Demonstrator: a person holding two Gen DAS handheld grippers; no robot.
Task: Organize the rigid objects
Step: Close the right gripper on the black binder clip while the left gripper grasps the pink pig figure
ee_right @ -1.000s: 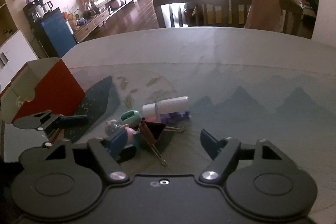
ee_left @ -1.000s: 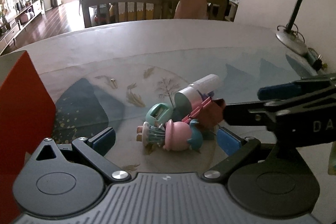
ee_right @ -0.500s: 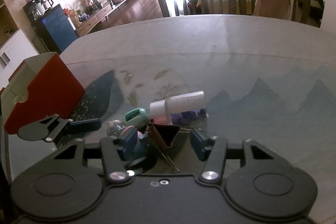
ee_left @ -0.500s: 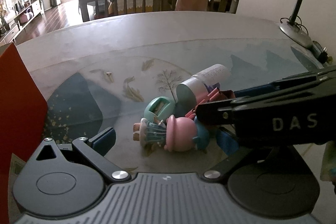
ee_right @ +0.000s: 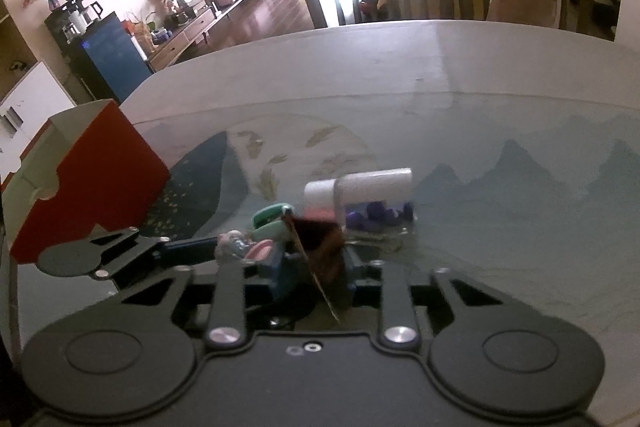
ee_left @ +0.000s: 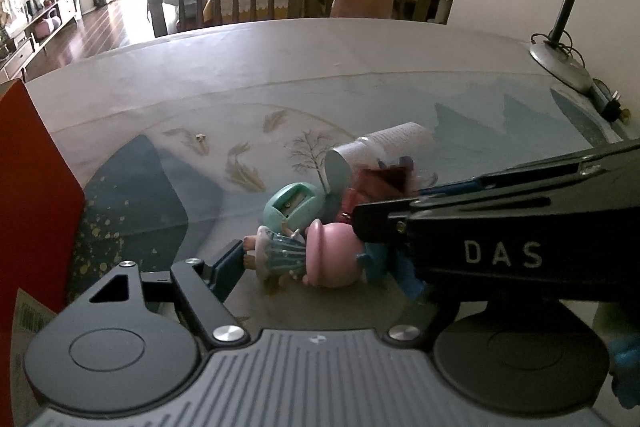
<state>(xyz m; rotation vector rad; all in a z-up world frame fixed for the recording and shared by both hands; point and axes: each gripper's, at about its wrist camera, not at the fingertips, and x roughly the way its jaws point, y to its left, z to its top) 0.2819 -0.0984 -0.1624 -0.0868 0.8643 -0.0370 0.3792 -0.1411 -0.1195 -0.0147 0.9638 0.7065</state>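
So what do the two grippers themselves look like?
Both are matte black, with two round discs at the base and silver screws on the linkage bars. The left gripper has a ribbed grey housing and blue pads. The right gripper carries white "DAS" lettering on its side.

I note the desk [ee_left: 360,75] has a glossy, smooth top over a printed cloth-like pattern. The pig figure [ee_left: 332,255] looks like smooth matt plastic. The red box [ee_right: 100,179] appears to be matt card. My tongs' housing [ee_left: 320,379] reads as ribbed matt plastic with bright metal screws.
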